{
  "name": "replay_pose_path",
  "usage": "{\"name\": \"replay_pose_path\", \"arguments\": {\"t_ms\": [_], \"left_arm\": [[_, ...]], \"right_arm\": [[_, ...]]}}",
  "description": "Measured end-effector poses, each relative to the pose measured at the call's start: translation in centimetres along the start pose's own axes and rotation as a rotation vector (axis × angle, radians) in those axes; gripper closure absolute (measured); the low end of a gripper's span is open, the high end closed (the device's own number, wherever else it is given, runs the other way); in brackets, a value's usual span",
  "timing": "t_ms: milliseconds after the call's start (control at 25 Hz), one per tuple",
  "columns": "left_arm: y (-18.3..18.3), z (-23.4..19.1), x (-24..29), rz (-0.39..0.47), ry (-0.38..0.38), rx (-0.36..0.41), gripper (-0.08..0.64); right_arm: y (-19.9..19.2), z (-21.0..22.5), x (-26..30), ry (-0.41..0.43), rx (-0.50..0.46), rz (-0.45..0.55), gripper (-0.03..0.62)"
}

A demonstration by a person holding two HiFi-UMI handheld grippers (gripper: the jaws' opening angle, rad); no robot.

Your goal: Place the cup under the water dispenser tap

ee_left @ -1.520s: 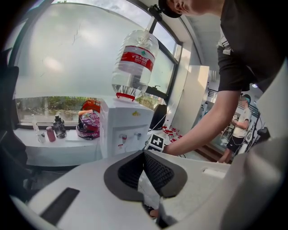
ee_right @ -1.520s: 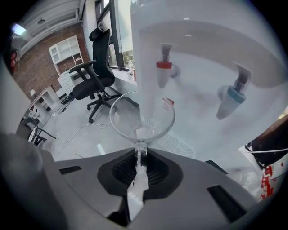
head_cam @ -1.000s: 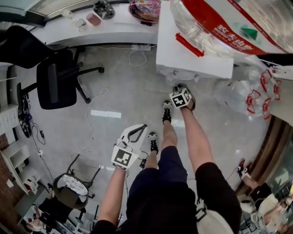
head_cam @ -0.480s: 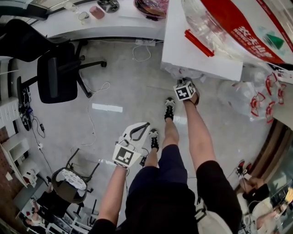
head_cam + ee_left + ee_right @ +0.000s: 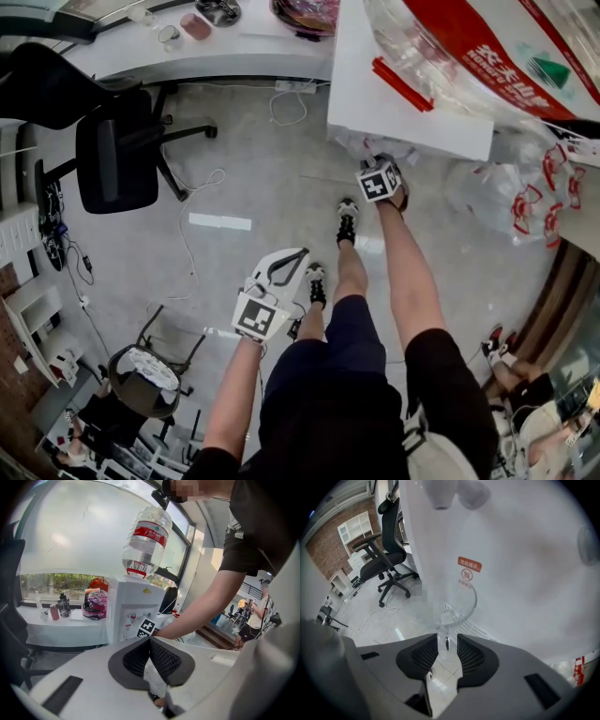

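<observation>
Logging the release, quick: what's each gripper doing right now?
Left gripper: shut, empty.
Right gripper: open; jaws have just been opening, cup wall between them, not gripped.

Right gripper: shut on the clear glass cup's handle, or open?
Open. On the right gripper the jaws have just been opening; the handle of the clear glass cup sits between parted pads.

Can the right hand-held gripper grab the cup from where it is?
Probably yes. The right hand-held gripper has just opened its jaws, and the clear cup stands with its wall right between them, below the tap. Nothing else is in the way, so closing should catch it.
</observation>
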State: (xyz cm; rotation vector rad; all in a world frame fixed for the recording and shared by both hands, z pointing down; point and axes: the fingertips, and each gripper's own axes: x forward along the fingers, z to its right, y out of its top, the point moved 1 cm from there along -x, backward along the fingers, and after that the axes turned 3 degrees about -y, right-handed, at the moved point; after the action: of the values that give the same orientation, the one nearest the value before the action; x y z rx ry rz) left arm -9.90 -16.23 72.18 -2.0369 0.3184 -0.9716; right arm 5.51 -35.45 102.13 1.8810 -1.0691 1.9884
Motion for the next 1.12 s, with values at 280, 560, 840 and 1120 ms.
{"name": "replay_pose_path", "arguments": {"t_ms": [280, 560, 840, 1120], "left_arm": [[1.1, 1.1, 0.4, 0.010, -0.028, 0.010, 0.560], [2.9, 1.4, 0.4, 0.025, -0.041, 0.041, 0.560], [4.3, 1.9, 0.5, 0.034, -0.046, 0.087, 0.560], [6.3, 1.9, 1.8, 0.044, -0.055, 0.121, 0.560]], "right_arm": [[-1.4, -0.6, -2.6, 0.004, -0.041, 0.017, 0.469], [-3.1, -0.9, -7.0, 0.020, 0.015, 0.069, 0.491], [-5.2, -1.1, -12.4, 0.084, -0.034, 0.107, 0.598], [-5.0, -2.4, -18.5, 0.157, 0.008, 0.184, 0.598]]}}
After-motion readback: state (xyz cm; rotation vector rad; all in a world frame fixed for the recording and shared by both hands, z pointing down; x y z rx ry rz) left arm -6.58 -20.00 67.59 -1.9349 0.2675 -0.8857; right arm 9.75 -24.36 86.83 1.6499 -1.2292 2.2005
